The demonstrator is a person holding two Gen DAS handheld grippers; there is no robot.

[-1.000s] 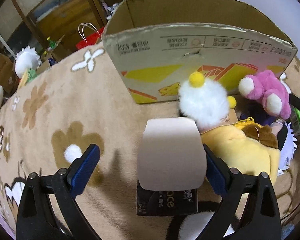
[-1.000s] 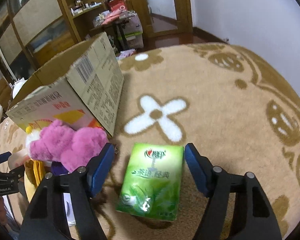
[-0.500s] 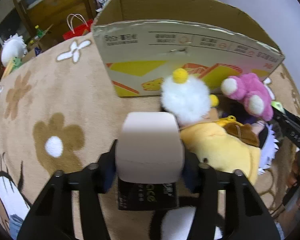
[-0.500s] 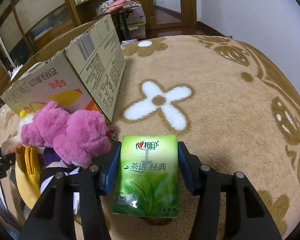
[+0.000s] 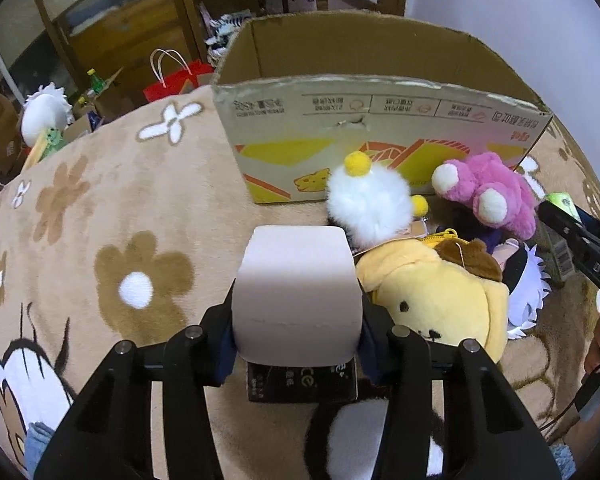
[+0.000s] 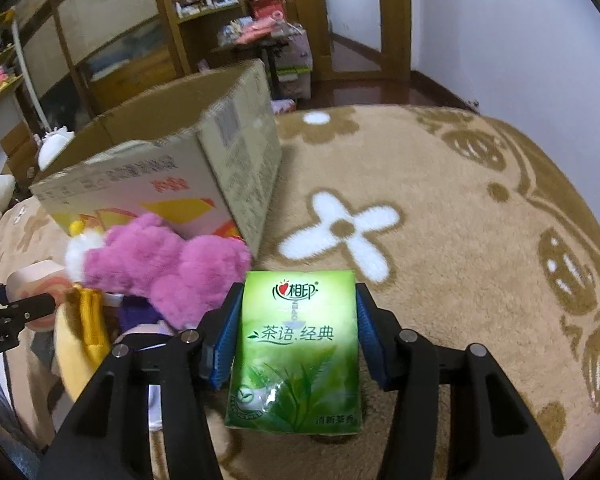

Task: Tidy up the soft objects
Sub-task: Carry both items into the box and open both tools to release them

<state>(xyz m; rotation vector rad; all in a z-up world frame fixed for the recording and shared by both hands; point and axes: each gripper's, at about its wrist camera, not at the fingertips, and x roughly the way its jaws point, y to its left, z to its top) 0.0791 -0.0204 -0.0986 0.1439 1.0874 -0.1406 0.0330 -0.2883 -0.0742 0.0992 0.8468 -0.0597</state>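
Soft objects: pale pink tissue roll (image 5: 296,294) clamped between blue pads of left gripper (image 5: 296,344), both pads pressed on its sides. Roll sits low in left wrist view, above a black packet (image 5: 302,380) lying on the carpet (image 5: 100,208); contact between roll and packet cannot be told. Right gripper (image 6: 296,340) closed on green tissue pack (image 6: 296,348), blue pads squeezing both long edges, pack upright with Chinese print facing camera, over beige flower-patterned carpet.

Open cardboard box (image 5: 380,136) stands on the carpet ahead of both grippers, top open, yellow and orange print on its near wall. In front of the box, a plush pile: white fluffy toy (image 5: 368,204) with yellow pom-poms touching the box wall, pink plush (image 5: 488,196) just beside it on the right, yellow dog plush (image 5: 432,296) nearer the camera and just right of the roll, white-haired doll (image 5: 524,280) partly under the yellow one. In right wrist view the pink plush sits left of the green pack, near the box corner.

Background: red bag (image 5: 172,80) and wooden cabinets (image 6: 112,40) beyond the carpet edge.
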